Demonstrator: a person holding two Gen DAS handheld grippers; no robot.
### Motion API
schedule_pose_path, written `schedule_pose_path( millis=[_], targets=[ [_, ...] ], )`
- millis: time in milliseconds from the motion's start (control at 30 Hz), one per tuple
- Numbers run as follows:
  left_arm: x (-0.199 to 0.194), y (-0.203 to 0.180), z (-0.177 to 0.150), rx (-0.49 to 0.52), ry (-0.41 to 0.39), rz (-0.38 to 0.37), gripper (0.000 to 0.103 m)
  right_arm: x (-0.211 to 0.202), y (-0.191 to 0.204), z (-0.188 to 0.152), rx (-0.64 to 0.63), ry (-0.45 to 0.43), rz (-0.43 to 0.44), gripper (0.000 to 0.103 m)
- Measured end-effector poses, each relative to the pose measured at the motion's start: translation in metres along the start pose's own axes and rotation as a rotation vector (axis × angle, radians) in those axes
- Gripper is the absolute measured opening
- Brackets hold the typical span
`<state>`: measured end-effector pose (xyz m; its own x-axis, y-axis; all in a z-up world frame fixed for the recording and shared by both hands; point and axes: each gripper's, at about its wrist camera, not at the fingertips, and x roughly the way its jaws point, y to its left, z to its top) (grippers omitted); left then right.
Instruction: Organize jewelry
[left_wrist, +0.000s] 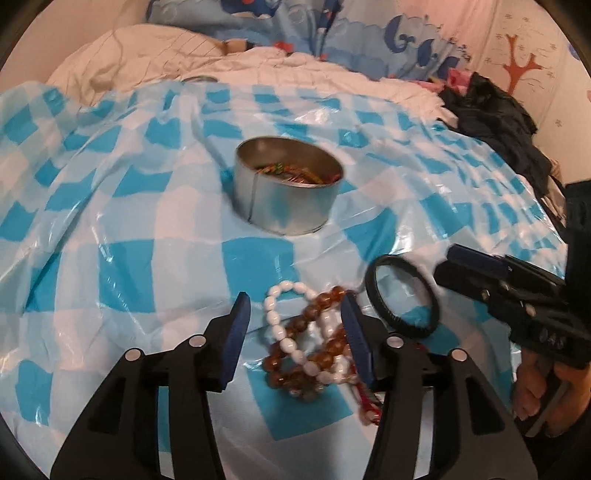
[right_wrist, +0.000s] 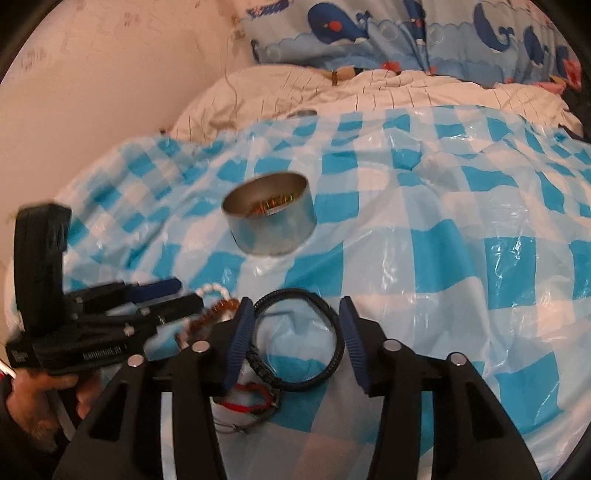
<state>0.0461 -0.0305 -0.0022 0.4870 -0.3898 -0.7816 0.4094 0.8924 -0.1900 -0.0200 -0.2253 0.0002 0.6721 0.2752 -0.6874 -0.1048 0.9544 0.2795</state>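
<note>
Left gripper (left_wrist: 295, 332): we see jaws wide, straddling the bead pile, nothing clamped.
Right gripper (right_wrist: 297, 341): jaws wide, either side of the black bracelet; the bracelet lies on the sheet between them, not pinched as far as we can tell.
White bead bracelet (left_wrist: 291, 347): tangled with the brown bead bracelet (left_wrist: 325, 328), both on the sheet between the left jaws.
Black bracelet (right_wrist: 332, 325): flat ring, just right of the beads; the near edge touches the red cord.
Red cord (right_wrist: 251, 398): under the right gripper's left finger, near the black bracelet.
Tin (left_wrist: 288, 192): round, open, upright, well beyond both grippers; we see coloured pieces inside, too small to name.
Sheet (right_wrist: 461, 258): blue-white checked plastic, wrinkled, spread over the bed.
Pillow (right_wrist: 424, 33): whale print, at the head of the bed.
Dark cloth (left_wrist: 495, 110): heaped at the sheet's far right edge.
</note>
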Motion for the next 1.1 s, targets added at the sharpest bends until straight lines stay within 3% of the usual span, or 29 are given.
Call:
schedule_pose_path(
  millis=[167,267,800,933,1033,1067,1100],
  targets=[
    [0.01,0.011,-0.001,-0.08,0.031,-0.032,0.053,0.008,0.002,-0.005,-0.013,0.042,0.008,0.048],
    [0.014,0.016,-0.004,-0.127,0.04,-0.063,0.056,0.012,0.003,-0.007,-0.02,0.06,-0.014,0.056],
    [0.018,0.017,-0.002,-0.146,0.034,-0.062,0.056,0.026,-0.004,-0.012,0.007,0.12,-0.043,0.055],
    [0.02,0.016,-0.001,-0.147,0.036,-0.059,0.056,0.029,-0.004,-0.012,0.001,0.129,-0.053,0.042],
    [0.02,0.014,-0.001,-0.135,0.033,-0.057,0.056,0.031,-0.006,-0.013,0.0,0.136,-0.07,0.023],
    [0.02,0.012,-0.001,-0.122,0.027,-0.056,0.05,0.031,-0.007,-0.013,0.002,0.138,-0.07,0.016],
    [0.02,0.01,-0.002,-0.11,0.027,-0.051,0.035,0.031,-0.007,-0.013,0.001,0.136,-0.069,0.015]
  ],
)
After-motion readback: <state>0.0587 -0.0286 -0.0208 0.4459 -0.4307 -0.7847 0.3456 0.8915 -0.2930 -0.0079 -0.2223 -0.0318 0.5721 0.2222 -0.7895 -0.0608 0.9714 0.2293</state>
